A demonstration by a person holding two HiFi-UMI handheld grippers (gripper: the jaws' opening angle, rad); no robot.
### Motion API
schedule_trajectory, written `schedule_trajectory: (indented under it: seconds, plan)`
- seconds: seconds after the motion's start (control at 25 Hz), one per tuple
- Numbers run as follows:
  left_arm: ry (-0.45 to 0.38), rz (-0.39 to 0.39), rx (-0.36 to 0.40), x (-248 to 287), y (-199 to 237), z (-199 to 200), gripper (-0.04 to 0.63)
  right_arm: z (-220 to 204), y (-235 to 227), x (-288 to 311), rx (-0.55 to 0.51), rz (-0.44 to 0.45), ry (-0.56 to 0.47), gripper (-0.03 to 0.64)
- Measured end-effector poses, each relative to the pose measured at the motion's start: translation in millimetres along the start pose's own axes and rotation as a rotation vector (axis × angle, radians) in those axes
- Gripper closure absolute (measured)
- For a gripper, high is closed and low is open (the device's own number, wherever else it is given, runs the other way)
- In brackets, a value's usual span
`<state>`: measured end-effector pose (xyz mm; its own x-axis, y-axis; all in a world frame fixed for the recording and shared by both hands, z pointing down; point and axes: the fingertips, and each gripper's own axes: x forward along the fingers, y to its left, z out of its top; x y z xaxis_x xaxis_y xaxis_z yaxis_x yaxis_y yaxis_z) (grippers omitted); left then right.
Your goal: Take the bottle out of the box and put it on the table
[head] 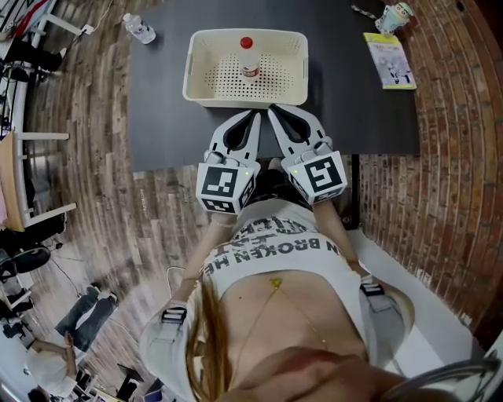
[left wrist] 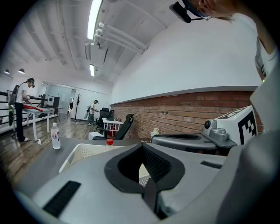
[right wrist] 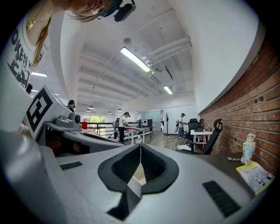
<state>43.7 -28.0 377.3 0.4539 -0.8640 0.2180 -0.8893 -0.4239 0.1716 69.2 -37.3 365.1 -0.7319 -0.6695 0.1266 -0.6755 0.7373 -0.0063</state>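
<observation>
A small clear bottle with a red cap (head: 249, 61) stands upright inside the cream perforated box (head: 206, 88) on the dark table (head: 165, 126). My left gripper (head: 255, 115) and right gripper (head: 273, 109) lie side by side, their tips just short of the box's near wall. Both are shut with nothing between the jaws. In the left gripper view the shut left gripper (left wrist: 142, 145) points at the box (left wrist: 85, 154), and the red cap (left wrist: 110, 141) shows above the rim. The right gripper (right wrist: 141, 143) is shut in its own view, with a bit of box wall (right wrist: 139, 177) behind.
A second clear water bottle (head: 139, 28) stands at the table's far left corner. A yellow booklet (head: 389, 60) and a small cup-like figure (head: 395, 16) sit at the far right. A brick wall runs along the right; people stand at desks far off.
</observation>
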Motion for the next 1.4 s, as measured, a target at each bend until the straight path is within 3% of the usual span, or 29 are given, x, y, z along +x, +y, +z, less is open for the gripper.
schedule_trajectory:
  seconds: [0.48, 0.76, 1.16, 1.4]
  plan:
    - [-0.027, 0.101, -0.031, 29, 3, 6, 0.589, -2, -34, 5, -0.014, 0.081, -0.004, 0.607]
    - [-0.030, 0.123, -0.040, 28, 17, 11, 0.589, -6, -40, 13, -0.018, 0.079, 0.005, 0.607]
    - [-0.012, 0.018, -0.023, 42, 35, 16, 0.589, -9, -43, 28, 0.008, -0.026, 0.031, 0.607]
    - [0.009, -0.042, -0.037, 44, 87, 22, 0.589, 0, -30, 82, -0.003, -0.075, 0.041, 0.607]
